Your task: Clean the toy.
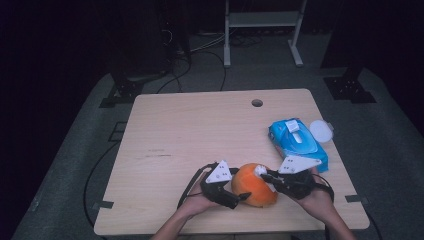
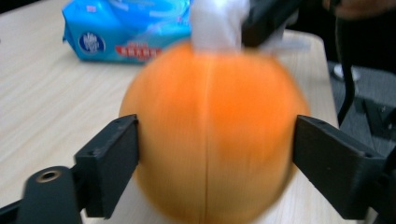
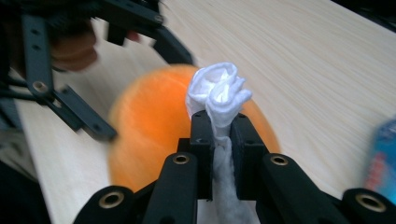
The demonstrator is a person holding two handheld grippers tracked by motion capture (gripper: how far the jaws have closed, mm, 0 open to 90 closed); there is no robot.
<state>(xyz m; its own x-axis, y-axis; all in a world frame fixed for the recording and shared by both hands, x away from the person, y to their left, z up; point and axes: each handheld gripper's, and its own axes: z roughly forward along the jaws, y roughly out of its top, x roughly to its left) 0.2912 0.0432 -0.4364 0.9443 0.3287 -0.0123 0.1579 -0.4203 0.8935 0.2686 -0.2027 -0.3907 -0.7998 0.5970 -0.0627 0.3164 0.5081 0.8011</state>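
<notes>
Right hand-held gripper (image 3: 218,135) clamped tight on a bunched white wipe (image 3: 218,93), pressing it on top of the orange plush ball (image 1: 254,185). The ball sits on the table (image 1: 200,130) between both tools. Left hand-held gripper (image 2: 215,149) straddles the ball, jaws fairly wide; whether the pads touch its sides I cannot tell, picture blurred. Blue wipes pack (image 1: 298,141) lies beyond the right hand-held gripper, near the table's far right edge, with a white round lid (image 1: 321,131) just beside it.

The left gripper (image 1: 243,196) has parted jaws; the right gripper (image 1: 263,174) is clamped tight, forearms converging.
</notes>
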